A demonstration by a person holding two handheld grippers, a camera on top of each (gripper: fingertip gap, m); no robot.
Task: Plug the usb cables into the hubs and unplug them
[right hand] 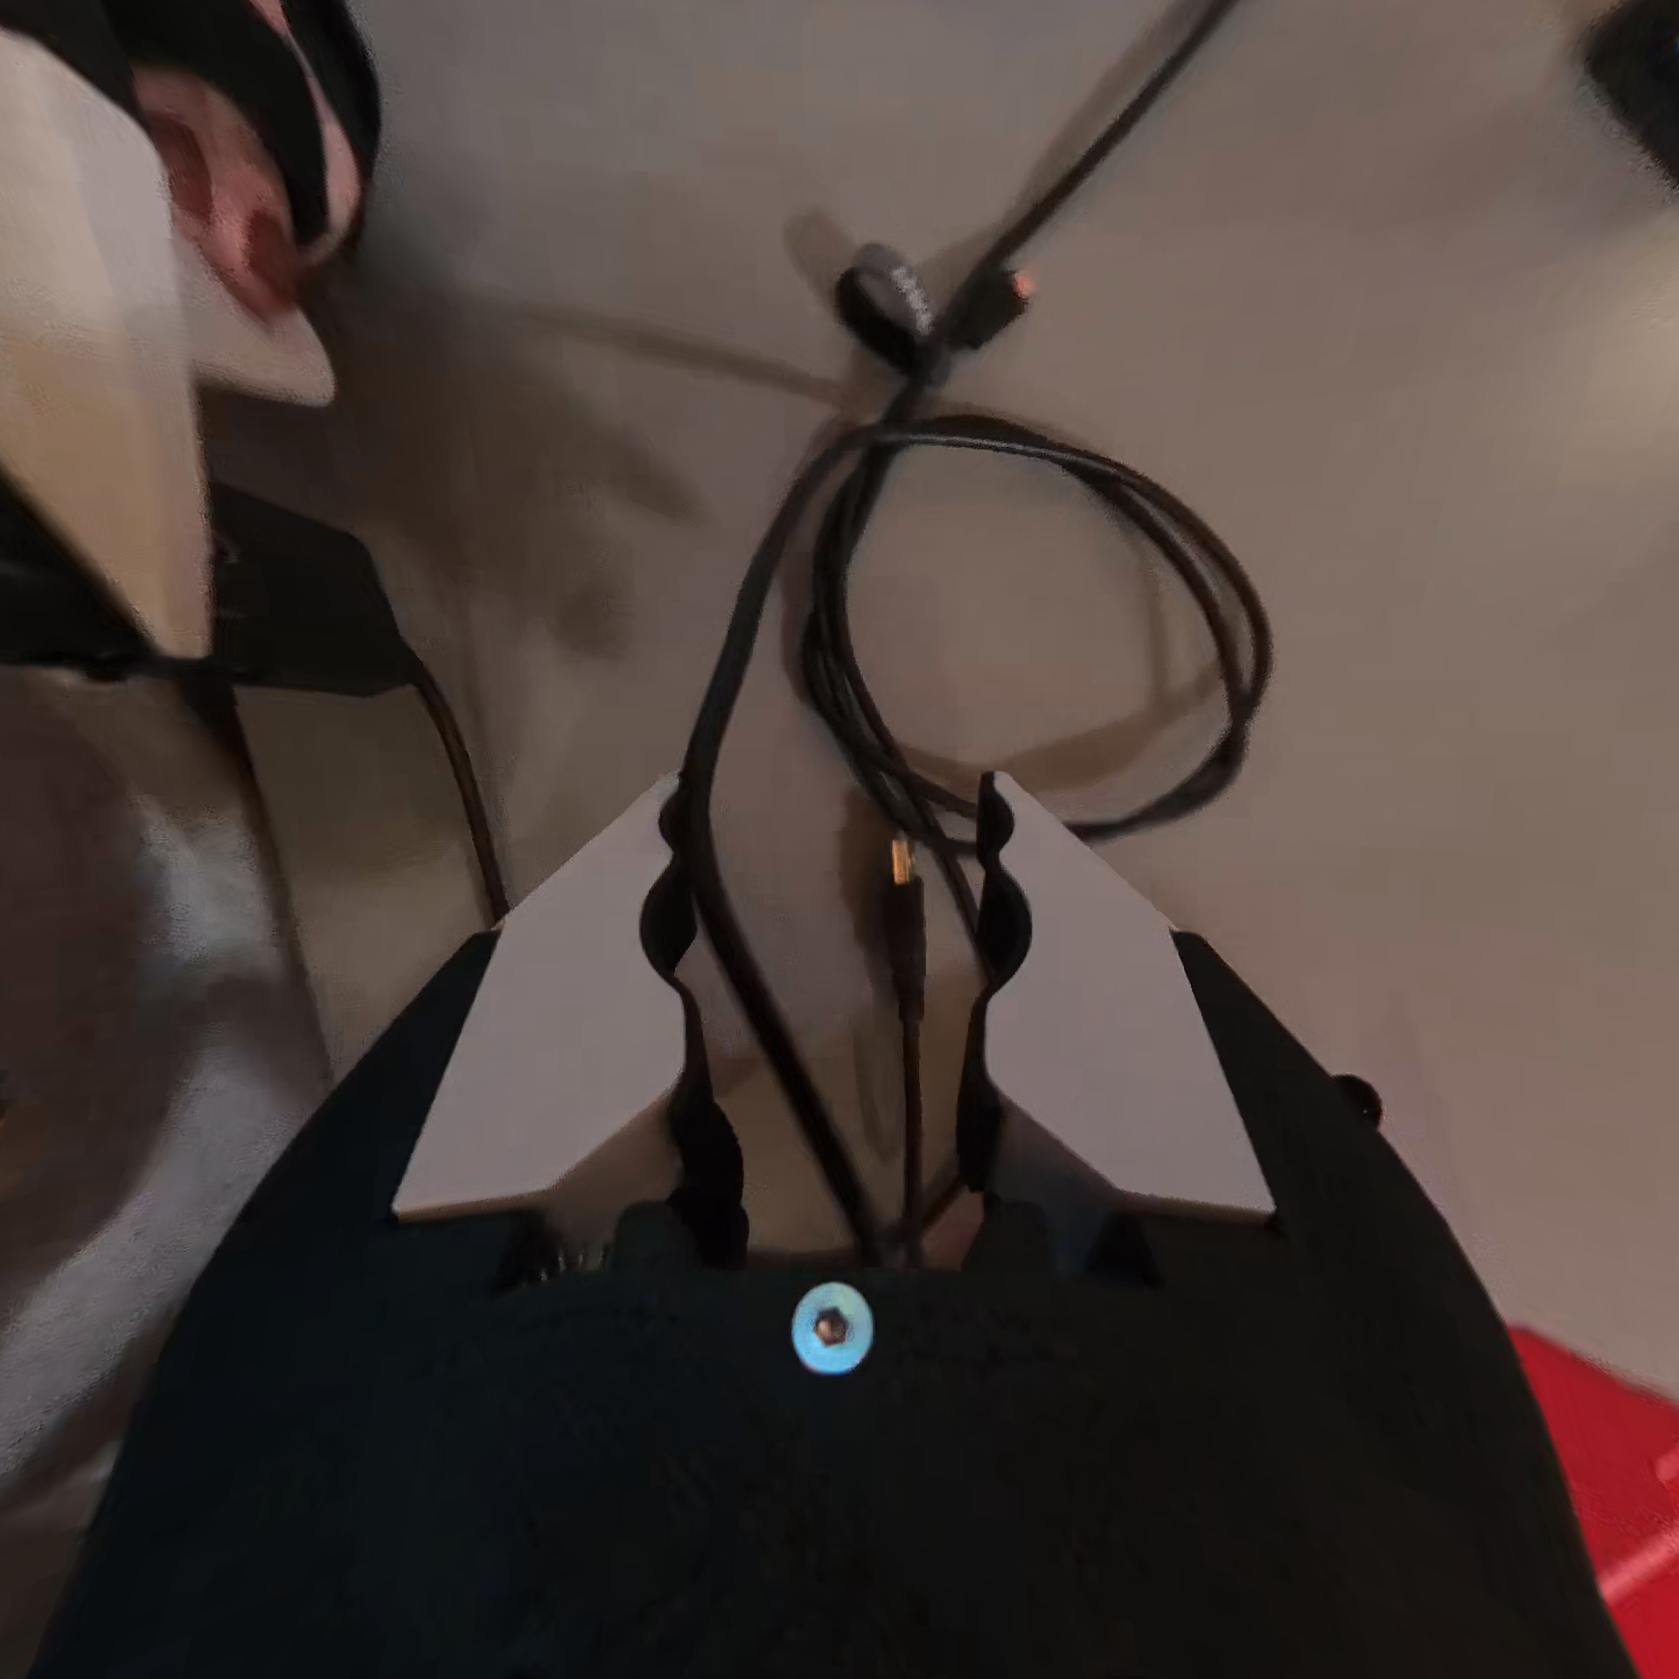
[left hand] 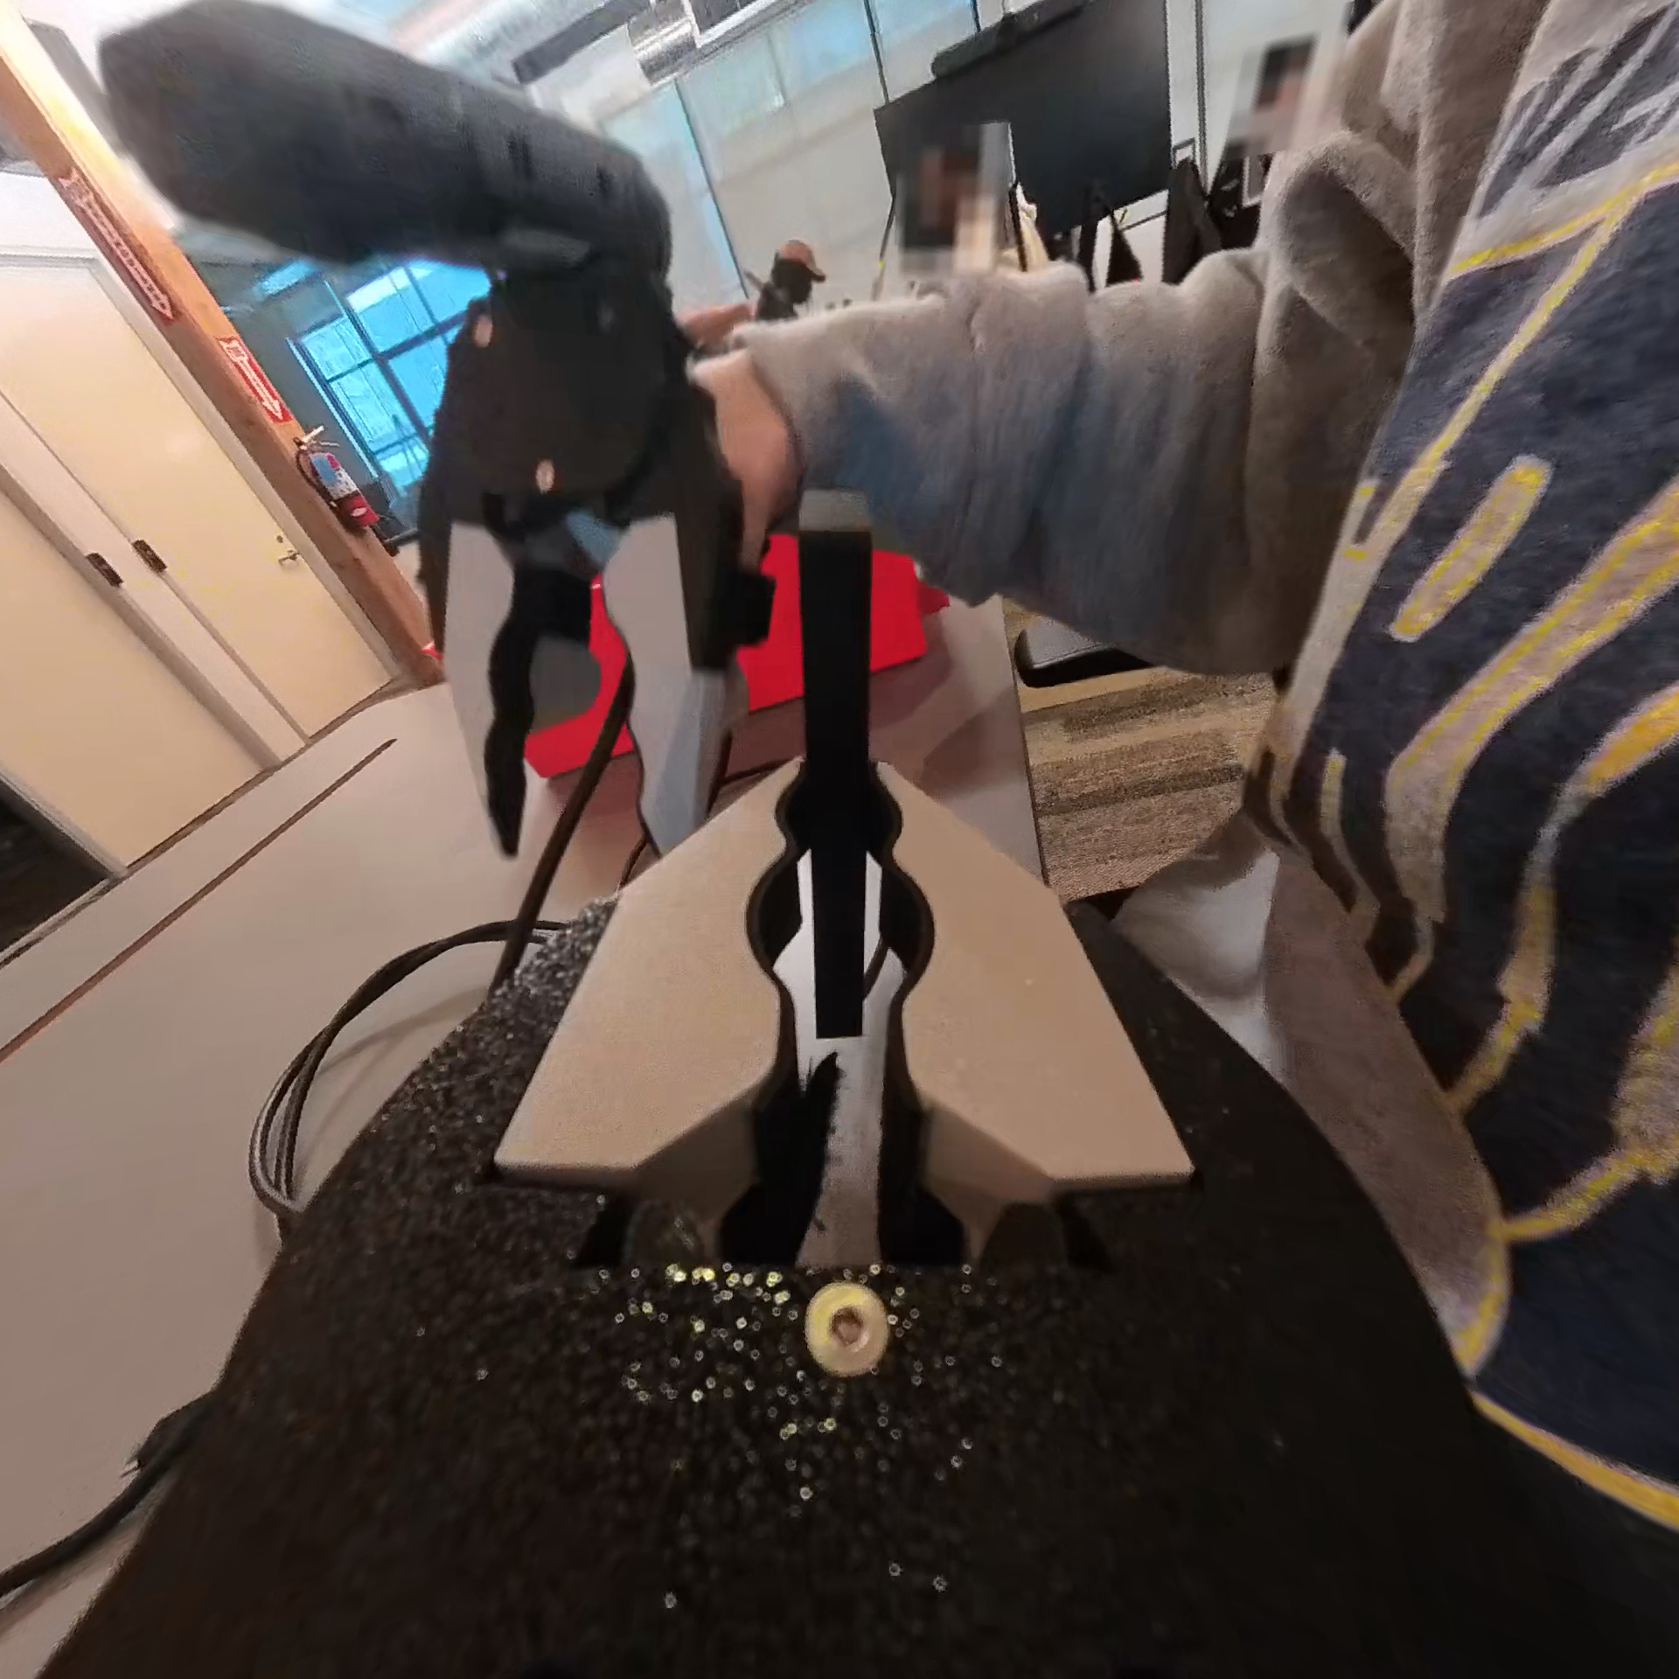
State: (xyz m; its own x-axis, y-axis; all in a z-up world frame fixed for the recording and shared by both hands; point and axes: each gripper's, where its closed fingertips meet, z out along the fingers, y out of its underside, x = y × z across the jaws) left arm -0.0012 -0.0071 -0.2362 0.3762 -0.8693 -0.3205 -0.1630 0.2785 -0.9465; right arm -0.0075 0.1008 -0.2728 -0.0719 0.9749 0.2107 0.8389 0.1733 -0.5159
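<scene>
Right wrist view: parted right claw above coiled black cable.

Our left gripper is clamped nearly closed around the hub. Just left of the hub, our right gripper points down, fingers apart

The left wrist view is brightly lit by daylight from the tall blue-tinted windows at the back, which are washed out. Strong wide-angle bending is seen at the edges — door frames lean and curve. The raised black-bodied gripper with pale fingers is smeared by motion blur. The right wrist view is dim and warm-toned; soft shadows are cast on the beige tabletop beside the coiled black cable, and everything is blurred — most heavily at the left edge.
</scene>
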